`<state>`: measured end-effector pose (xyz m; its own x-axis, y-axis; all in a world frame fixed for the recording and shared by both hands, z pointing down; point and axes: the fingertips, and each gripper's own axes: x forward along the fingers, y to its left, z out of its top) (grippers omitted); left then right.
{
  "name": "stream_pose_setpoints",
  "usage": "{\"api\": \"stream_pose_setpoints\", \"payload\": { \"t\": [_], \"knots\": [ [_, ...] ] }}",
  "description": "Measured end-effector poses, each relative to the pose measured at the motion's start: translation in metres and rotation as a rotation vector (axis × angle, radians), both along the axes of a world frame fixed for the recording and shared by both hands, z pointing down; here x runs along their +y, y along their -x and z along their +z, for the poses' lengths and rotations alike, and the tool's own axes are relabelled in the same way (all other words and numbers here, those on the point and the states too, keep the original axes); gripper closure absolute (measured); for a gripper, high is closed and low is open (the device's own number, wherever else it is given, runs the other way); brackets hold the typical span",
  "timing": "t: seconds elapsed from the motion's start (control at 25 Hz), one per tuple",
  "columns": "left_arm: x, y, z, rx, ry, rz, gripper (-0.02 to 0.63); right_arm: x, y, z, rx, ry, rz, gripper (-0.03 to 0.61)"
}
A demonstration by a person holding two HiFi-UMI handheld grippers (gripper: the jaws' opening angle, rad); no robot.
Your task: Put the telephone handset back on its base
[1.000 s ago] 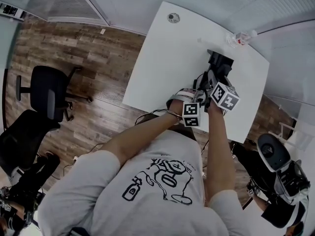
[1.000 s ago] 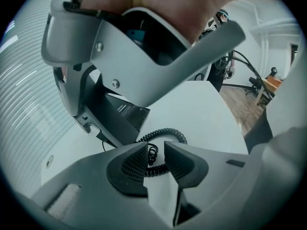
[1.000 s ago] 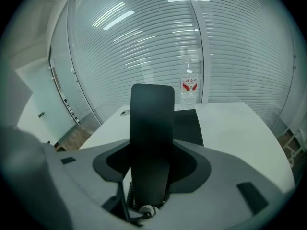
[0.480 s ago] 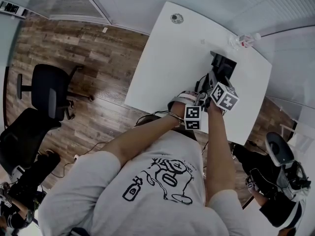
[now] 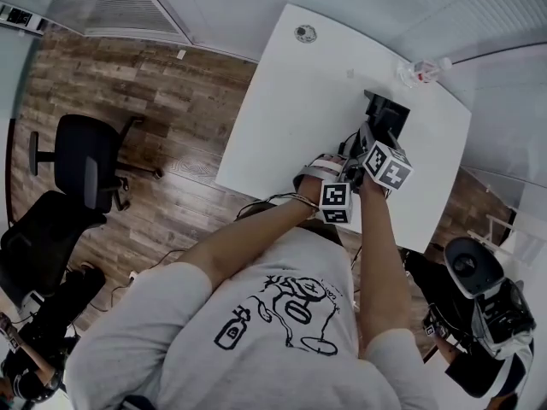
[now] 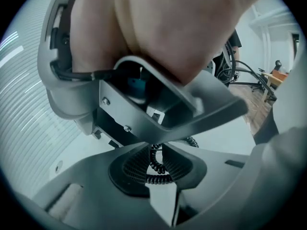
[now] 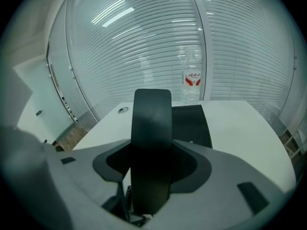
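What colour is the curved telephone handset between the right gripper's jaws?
Black; the telephone handset shows best in the right gripper view.

Head view: steeply down onto table (image 5: 282, 101). Right gripper view: close, level, facing blinds (image 7: 144, 42); both show base (image 5: 386, 109).

The person wears a light grey T-shirt (image 5: 256, 348) with short sleeves (image 5: 162, 314) and a black line drawing (image 5: 286, 310) on it. The left gripper (image 6: 160, 169) has a pale grey body and dark ribbed pads (image 6: 130, 169). The right gripper (image 7: 151, 164) is the same grey with black pads. Its shell shows two small screws (image 6: 104, 99), a thin black cable (image 6: 79, 74) and a teal part (image 6: 137, 85) inside. Each carries a white cube with black square markers: the left cube (image 5: 335, 202) and the right cube (image 5: 386, 166).
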<state>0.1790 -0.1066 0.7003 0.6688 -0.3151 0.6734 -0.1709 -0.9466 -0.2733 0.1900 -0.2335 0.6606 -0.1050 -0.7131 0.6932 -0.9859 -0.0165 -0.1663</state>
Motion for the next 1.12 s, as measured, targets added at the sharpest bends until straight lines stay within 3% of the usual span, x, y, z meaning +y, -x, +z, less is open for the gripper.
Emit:
{"api": "stream_pose_setpoints", "payload": {
  "t": [0.4, 1.12],
  "knots": [
    [-0.002, -0.008, 0.004, -0.021, 0.028, 0.009, 0.557, -0.008, 0.004, 0.008, 0.000, 0.018, -0.032, 0.371],
    [0.001, -0.005, 0.016, -0.071, 0.054, 0.027, 0.557, -0.009, 0.008, 0.014, 0.160, 0.079, -0.077, 0.370]
  ]
}}
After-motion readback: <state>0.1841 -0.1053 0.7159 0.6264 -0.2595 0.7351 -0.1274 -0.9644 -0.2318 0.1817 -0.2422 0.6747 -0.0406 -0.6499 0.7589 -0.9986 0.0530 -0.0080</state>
